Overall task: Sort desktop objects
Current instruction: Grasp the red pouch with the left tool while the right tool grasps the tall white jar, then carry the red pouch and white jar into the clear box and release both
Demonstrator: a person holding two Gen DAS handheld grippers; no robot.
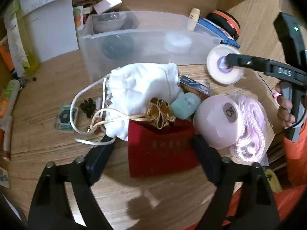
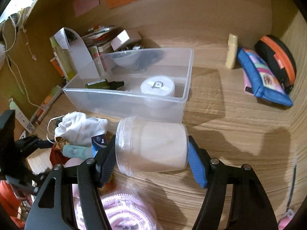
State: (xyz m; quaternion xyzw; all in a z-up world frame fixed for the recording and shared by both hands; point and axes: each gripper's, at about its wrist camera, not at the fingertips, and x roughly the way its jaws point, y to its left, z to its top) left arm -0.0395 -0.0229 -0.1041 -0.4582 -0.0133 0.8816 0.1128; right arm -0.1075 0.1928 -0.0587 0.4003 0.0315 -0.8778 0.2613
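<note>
Clear plastic jar (image 2: 152, 146) of pale cream lies sideways off the desk, clamped end to end by the right gripper (image 2: 151, 153); likely rigid, light and slick, so base-and-lid hold looks sensible. Left gripper (image 1: 153, 141) hangs wide, unclosed, over red pouch (image 1: 162, 149). Translucent bin (image 2: 187, 88) behind holds white jar (image 2: 157, 88), dark bottle (image 2: 104, 84), bowl (image 2: 124, 59).
</note>
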